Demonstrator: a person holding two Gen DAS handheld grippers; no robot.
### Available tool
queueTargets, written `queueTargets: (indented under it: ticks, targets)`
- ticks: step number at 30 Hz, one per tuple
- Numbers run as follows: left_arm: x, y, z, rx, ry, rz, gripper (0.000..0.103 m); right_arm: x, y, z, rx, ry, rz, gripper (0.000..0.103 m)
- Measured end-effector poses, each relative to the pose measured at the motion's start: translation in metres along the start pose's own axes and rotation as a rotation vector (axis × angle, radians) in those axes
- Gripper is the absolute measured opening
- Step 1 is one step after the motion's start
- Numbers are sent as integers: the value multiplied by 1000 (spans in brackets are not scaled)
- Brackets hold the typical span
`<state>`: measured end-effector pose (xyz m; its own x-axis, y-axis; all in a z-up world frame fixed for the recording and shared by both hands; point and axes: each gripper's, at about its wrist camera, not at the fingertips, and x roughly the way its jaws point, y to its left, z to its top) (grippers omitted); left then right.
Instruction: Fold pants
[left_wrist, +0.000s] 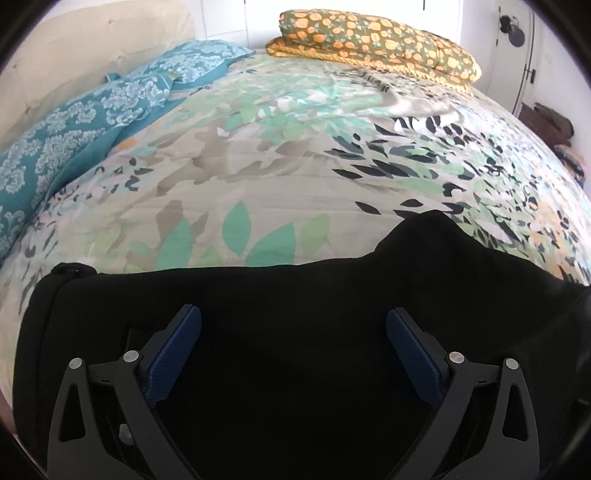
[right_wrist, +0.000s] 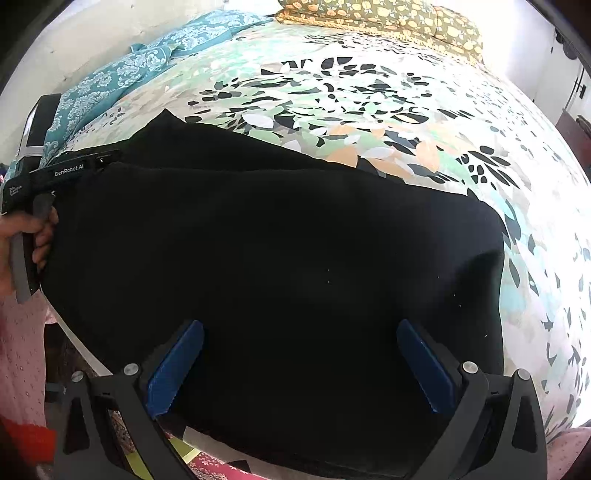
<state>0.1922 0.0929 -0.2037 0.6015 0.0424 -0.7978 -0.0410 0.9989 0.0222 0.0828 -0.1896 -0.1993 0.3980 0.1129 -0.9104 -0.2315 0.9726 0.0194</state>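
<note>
Black pants (left_wrist: 295, 295) lie flat near the front edge of a bed with a leaf-print cover (left_wrist: 258, 177). They also fill the middle of the right wrist view (right_wrist: 277, 251). My left gripper (left_wrist: 294, 332) is open, its blue pads (left_wrist: 177, 354) wide apart just above the black cloth, holding nothing. My right gripper (right_wrist: 300, 347) is open too, its blue pads (right_wrist: 424, 369) spread above the pants near the bed's front edge. The left gripper's body (right_wrist: 66, 171) and the hand holding it show at the left of the right wrist view.
Teal patterned pillows (left_wrist: 74, 133) lie at the bed's left, against a cream headboard (left_wrist: 74, 51). A folded orange-and-olive quilt (left_wrist: 376, 44) lies at the far side. A wall and door (left_wrist: 517, 66) stand at the far right. A patterned floor rug (right_wrist: 221, 469) shows below the bed edge.
</note>
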Motion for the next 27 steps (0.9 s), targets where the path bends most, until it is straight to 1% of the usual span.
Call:
queueTargets:
  ticks: [5,17,18,20,22,23,27]
  targets:
    - [-1,-5,-2,13,-1,19,101,0,0,0,0,-1,-1,103]
    - [-1,-5,-3,13,-4,23,102,0,0,-1,-4,-12,-2,103]
    - [-1,-5,-3,15,-8,30,102,0,0,-1,-4,-12,-2,103]
    - [1,-10,-4,24,-8,70,102,0,0,-1,-3,-12,-3,103]
    - [4,-17,-4,58,3,114,103,0,0,-2,-4,-14,-3,103]
    - [4,-18,-4,66,1,124,103,0,0,-2,-4,-14,-3,103]
    - [3,-15,-5,54,-2,111,103,0,0,-2,-4,-16,-3,103]
